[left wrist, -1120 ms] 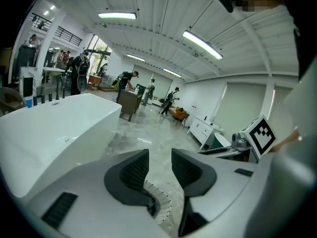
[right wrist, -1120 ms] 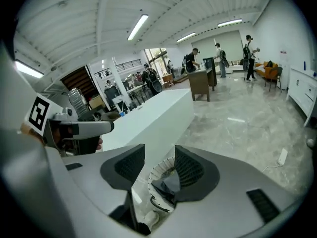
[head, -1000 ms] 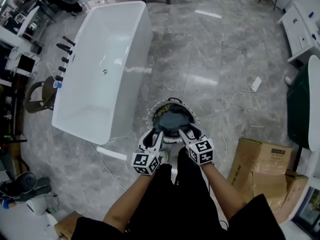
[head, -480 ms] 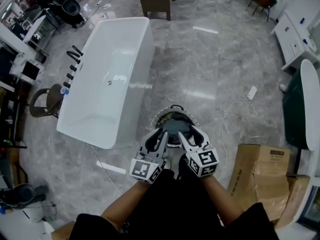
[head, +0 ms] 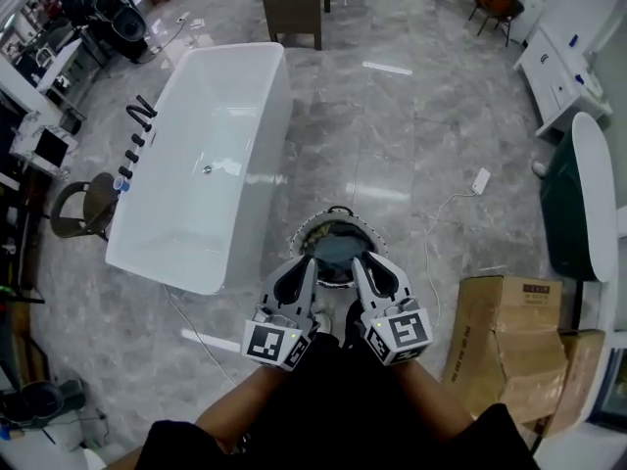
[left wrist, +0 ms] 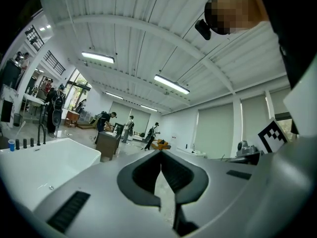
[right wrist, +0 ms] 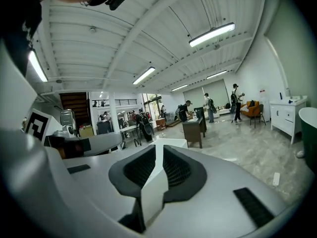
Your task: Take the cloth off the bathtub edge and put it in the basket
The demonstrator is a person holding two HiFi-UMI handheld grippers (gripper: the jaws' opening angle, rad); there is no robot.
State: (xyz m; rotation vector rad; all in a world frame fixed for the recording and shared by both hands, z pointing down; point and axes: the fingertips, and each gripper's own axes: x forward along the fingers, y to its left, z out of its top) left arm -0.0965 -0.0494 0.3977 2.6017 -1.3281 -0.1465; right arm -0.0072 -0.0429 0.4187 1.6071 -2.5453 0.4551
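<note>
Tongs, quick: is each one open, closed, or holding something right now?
Left tongs: closed, empty.
Right tongs: just been closing, narrowly open, nothing between them.

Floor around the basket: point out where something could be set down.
Bare floor spreads beyond the basket, between the bathtub and the cable, up to the dark table. Crowded: boxes right of the basket, a chair and clutter left of the bathtub; the basket holds the cloth.
</note>
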